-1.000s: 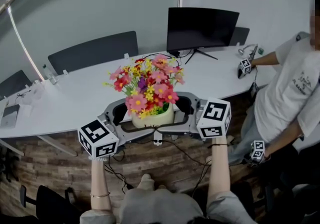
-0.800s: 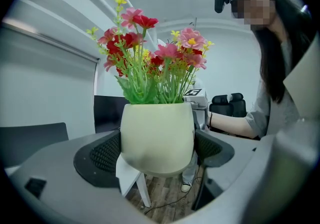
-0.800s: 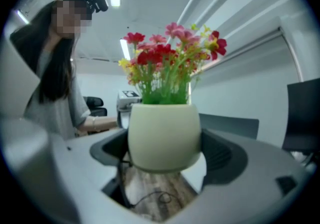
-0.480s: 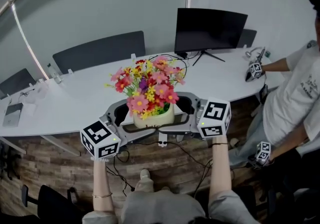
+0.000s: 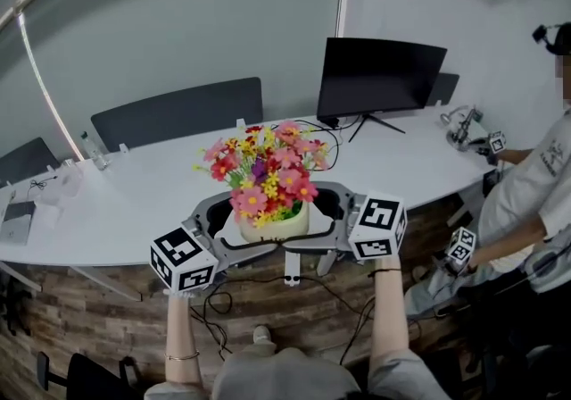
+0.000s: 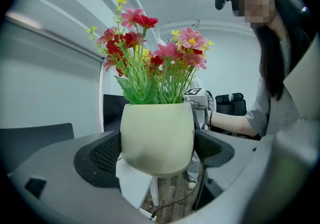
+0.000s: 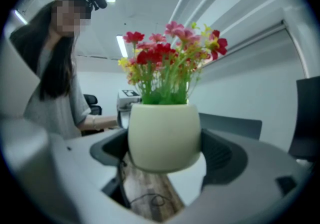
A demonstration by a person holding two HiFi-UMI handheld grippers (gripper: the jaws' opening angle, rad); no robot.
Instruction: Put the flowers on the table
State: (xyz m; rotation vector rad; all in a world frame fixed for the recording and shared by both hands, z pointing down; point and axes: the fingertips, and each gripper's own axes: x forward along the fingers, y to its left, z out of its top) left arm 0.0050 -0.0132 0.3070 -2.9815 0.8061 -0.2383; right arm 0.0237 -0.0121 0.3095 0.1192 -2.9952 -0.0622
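Left gripper (image 6: 157,150): jaws pressed against the flower pot (image 6: 157,135).
Right gripper (image 7: 165,150): jaws clamped on the same pot.
Pot: upright, aloft by the table (image 5: 134,197) near edge.

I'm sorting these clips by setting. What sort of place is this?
Most likely an office meeting room: a long white table with a monitor on it and dark office chairs along its far side. The left gripper and right gripper hold a flower pot by its near edge.
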